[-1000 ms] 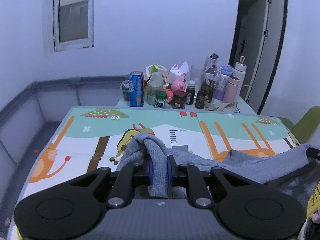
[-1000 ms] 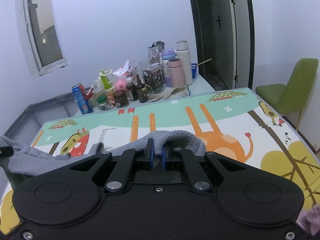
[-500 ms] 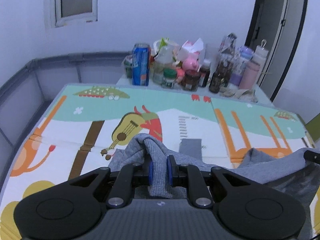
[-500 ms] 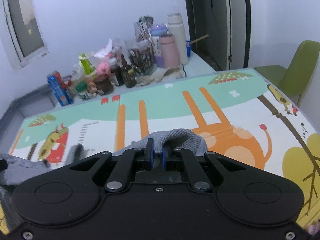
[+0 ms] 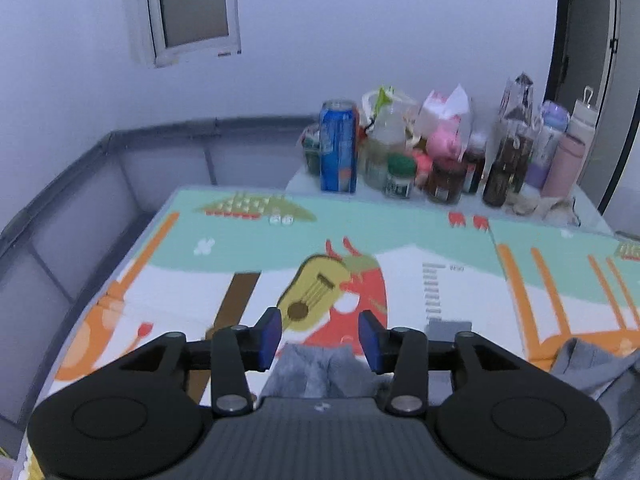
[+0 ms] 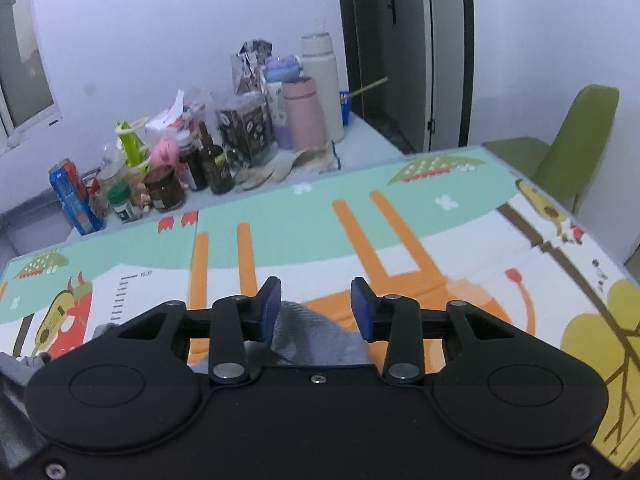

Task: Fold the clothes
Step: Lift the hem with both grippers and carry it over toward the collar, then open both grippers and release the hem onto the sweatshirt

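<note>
Here, left gripper and right gripper: jaws spread, grey garment loose below; green chair only in right view.

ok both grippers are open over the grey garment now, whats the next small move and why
Probably draw both grippers back and up, clear of the cloth. The left gripper and right gripper both stand open, with the grey garment lying slack between the pads on the play mat, no longer pinched. Backing off would show how the fold lies before picking the next grasp points.

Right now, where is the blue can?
In the left wrist view, the blue can stands at the left end of the bottle cluster, beyond the mat's far edge.
</note>
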The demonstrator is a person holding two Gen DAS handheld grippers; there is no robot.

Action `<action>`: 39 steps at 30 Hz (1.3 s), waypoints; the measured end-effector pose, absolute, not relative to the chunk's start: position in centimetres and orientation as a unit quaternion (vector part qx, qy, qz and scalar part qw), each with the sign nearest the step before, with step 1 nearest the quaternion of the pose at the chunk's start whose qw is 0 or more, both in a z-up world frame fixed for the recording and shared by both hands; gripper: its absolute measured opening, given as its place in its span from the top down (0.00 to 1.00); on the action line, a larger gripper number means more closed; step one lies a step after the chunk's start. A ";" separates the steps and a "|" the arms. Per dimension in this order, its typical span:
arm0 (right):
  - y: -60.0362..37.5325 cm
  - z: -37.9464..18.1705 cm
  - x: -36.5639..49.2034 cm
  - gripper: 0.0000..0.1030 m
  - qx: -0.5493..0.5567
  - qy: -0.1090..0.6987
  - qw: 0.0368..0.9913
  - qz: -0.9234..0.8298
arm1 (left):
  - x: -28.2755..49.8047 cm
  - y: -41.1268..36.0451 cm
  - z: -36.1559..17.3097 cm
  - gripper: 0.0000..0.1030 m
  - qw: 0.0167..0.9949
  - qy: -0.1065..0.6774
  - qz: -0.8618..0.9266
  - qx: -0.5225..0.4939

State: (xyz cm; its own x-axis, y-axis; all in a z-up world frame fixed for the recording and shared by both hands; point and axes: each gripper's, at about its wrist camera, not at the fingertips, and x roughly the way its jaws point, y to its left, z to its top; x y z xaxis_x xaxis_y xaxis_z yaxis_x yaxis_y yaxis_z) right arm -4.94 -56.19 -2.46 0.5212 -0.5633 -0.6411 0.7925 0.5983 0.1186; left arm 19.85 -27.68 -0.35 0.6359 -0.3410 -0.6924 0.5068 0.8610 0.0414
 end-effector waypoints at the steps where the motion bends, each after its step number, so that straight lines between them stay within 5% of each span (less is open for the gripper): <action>1: -56.0 -2.3 -5.1 0.65 0.203 0.285 0.849 -0.396 | 19.7 -27.7 0.0 0.56 0.898 0.351 -0.239 0.118; 17: -51.1 -5.9 -3.4 0.64 0.184 0.377 0.845 -0.333 | 15.0 -29.1 -3.4 0.52 0.842 0.427 -0.286 0.161; 33: -53.1 -9.1 -1.0 0.51 0.200 0.415 0.818 -0.343 | 18.3 -31.7 -7.4 0.48 0.812 0.508 -0.255 0.133; 37: -53.2 -10.1 0.0 0.51 0.200 0.428 0.809 -0.351 | 19.4 -32.0 -7.8 0.47 0.808 0.521 -0.251 0.115; 39: -53.3 -10.6 0.5 0.60 0.200 0.434 0.804 -0.355 | 19.9 -32.2 -8.2 0.47 0.805 0.528 -0.247 0.111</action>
